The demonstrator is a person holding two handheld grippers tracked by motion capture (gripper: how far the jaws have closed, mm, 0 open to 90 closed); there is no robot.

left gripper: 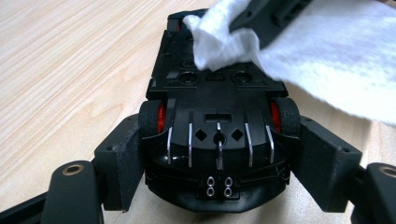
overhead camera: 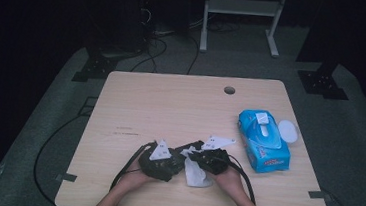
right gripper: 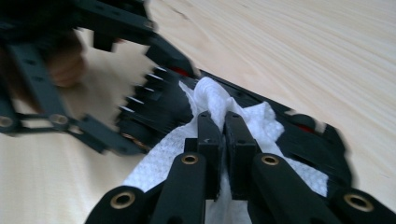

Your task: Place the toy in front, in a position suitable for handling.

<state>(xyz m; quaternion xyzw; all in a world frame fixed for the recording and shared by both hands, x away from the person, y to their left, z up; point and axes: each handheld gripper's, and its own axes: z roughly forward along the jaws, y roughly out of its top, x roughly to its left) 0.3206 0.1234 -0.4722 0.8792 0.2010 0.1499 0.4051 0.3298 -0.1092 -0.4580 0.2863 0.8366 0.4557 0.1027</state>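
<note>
Wipe (tool-pinched) against car

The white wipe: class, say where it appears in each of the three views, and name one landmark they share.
High view: white wipe lies low centre, between the two hands.
Left gripper view: upper right, draped over the toy car.
Right gripper view: centre, pinched in the right gripper.
Shared landmark: the black toy car.
</note>
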